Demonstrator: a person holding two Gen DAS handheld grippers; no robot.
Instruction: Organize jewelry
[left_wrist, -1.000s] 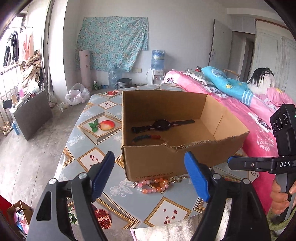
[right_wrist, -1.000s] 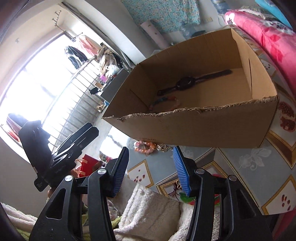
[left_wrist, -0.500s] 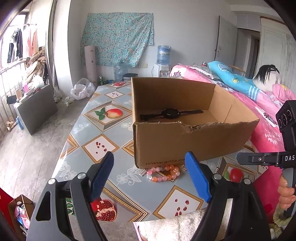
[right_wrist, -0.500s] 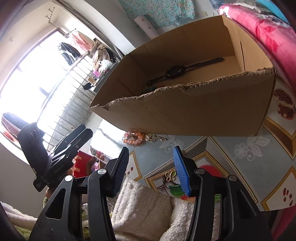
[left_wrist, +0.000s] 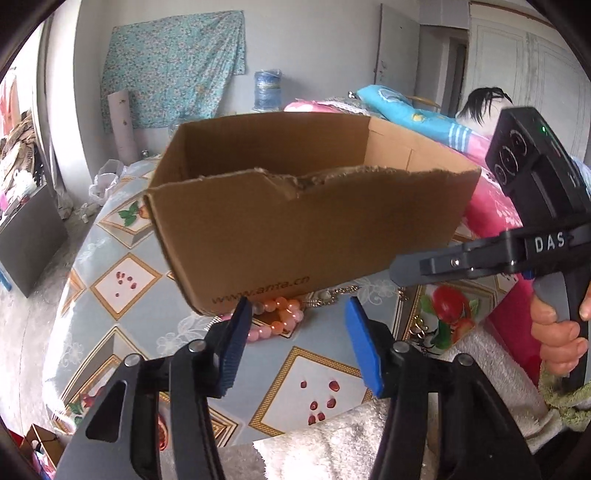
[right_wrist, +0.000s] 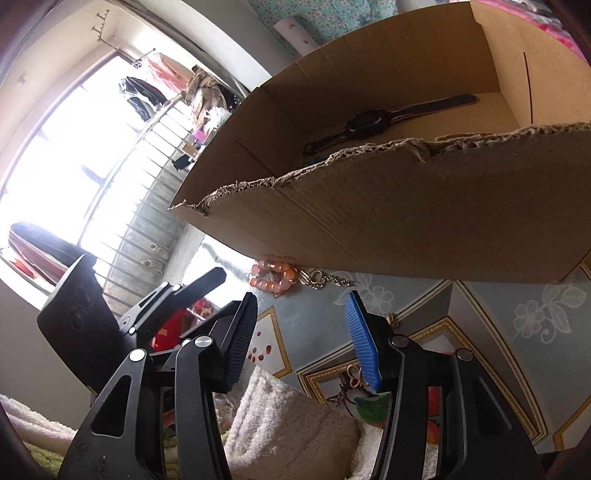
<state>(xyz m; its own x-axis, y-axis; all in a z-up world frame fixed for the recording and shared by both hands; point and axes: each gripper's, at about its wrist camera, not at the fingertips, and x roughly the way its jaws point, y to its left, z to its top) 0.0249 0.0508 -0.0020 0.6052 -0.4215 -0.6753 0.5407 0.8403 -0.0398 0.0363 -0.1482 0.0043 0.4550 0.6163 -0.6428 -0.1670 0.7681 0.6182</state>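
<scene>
An open cardboard box (left_wrist: 306, 221) with a torn front rim fills the middle of the left wrist view, standing on the desk (left_wrist: 122, 280), whose cloth is patterned with fruit tiles. From this low angle its inside floor is hidden. The right wrist view looks over the torn rim and shows a black wristwatch (right_wrist: 373, 120) lying flat on the floor of the box, strap stretched toward the upper right; a bit of something bluish sits just behind the rim, too hidden to name.

A bracelet of pink and orange beads (left_wrist: 277, 317) lies on the desk just in front of the box's lower edge, centre of the left view, with a pale metal chain (left_wrist: 334, 295) beside it to the right. In the right view the same bracelet sits centre-left, chain trailing right.

The left hand-held gripper (left_wrist: 299, 350) has just been closing; its blue pads stand apart with nothing pressed between them, the beads just beyond the left pad. The right hand-held gripper (right_wrist: 301, 336) is likewise apart and empty. A hand (left_wrist: 557, 332) grips its handle at the right edge.
</scene>
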